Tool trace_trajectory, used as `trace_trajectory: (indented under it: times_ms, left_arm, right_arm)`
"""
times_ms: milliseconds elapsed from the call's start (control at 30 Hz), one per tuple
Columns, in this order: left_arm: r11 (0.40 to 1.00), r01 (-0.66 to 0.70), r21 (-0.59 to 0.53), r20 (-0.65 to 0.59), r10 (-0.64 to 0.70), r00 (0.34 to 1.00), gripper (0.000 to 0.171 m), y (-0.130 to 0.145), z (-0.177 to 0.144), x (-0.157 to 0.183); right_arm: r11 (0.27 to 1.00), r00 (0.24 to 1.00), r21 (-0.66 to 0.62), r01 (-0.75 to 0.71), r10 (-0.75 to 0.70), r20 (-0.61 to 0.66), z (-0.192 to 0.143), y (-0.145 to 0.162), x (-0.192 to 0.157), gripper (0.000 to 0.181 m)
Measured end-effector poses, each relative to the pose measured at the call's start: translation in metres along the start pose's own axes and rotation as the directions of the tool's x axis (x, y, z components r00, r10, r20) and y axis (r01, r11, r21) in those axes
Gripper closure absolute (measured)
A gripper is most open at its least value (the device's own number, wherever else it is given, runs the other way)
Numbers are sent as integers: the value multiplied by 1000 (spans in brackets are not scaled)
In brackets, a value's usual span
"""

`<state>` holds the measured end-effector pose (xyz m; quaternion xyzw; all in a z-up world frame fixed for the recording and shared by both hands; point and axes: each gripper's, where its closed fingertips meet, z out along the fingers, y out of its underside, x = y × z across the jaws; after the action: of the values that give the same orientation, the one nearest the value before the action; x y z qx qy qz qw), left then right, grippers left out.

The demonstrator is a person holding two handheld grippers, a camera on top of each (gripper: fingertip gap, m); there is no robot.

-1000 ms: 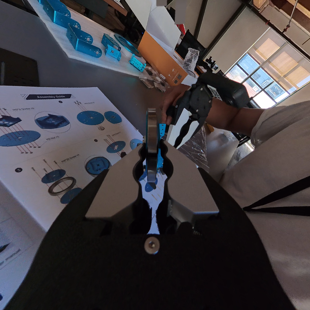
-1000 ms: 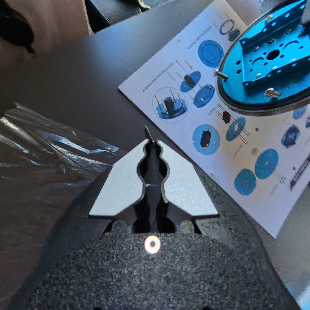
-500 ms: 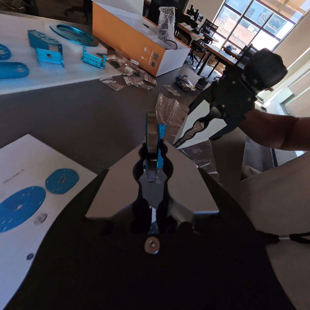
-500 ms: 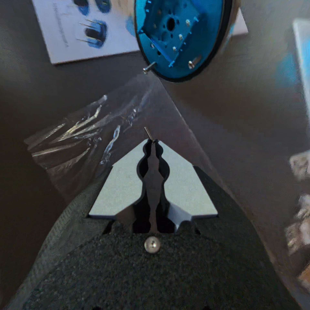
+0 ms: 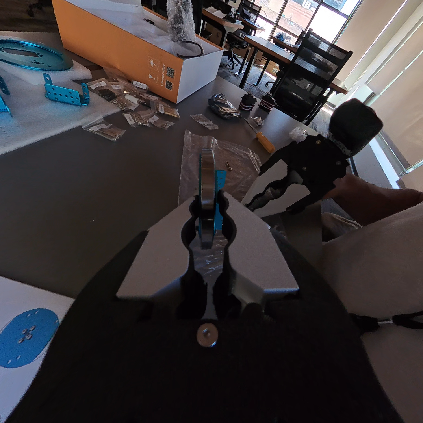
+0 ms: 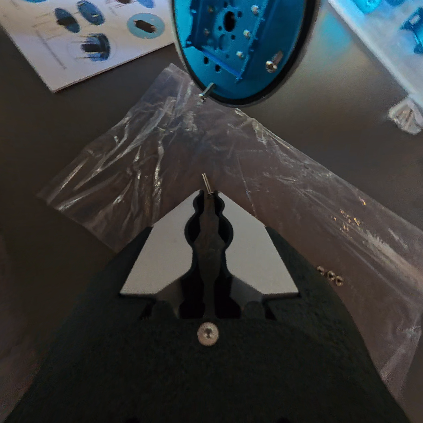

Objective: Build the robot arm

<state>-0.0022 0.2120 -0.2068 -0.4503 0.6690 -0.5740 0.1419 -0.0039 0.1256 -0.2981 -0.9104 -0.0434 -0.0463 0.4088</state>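
Your left gripper (image 5: 207,199) clamps the rigid blue disc assembly (image 6: 242,45) by its rim, above the tabletop (image 5: 91,183). Your right gripper (image 6: 209,193), jaws closed, pinches a tiny, slippery screw (image 6: 206,183) by its head.

Blue disc (image 6: 240,45), orange-and-white box (image 5: 128,43) — grey table (image 5: 68,183).

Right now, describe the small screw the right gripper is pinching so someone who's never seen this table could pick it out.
Start at the crumpled clear plastic bag lying on the dark grey table, below the round blue metal disc assembly. Over the bag, the right gripper is shut on a thin silver screw. Unlike the two screws poking from the disc, this one stands alone at the fingertips.
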Motion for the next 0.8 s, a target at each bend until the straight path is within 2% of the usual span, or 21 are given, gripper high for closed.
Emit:
trace_trajectory:
  times_ms: [133, 233, 400, 533, 600, 800]
  left_arm:
    - [1000, 10, 4, -7, -10, 1000, 156, 1, -2, 0]
    - [1000, 16, 6, 1, -16, 1000, 156, 2, -3, -1]
    - [1000, 22, 7, 7, -22, 1000, 156, 4, -3, -2]
    - [999, 34, 13, -13, -34, 999, 156, 3, -3, -3]
    - [999, 31, 11, -19, -31, 999, 156, 2, -3, -3]
    - [1000, 24, 10, -25, -23, 999, 156, 1, -2, 0]
  right_arm:
    - [988, 986, 30, 154, -156, 66, -4, -2, -4, 170]
    - [975, 970, 51, 216, -220, 107, -6, -4, 0, 169]
    - [997, 977, 51, 51, -60, 202, -8, -8, -17, 163]
    - [988, 988, 94, 126, -133, 76, -8, -5, -5, 170]
    - [981, 983, 123, 148, -159, 88, -10, -9, -6, 170]
    - [992, 983, 28, 120, -122, 138, 0, 1, -7, 169]
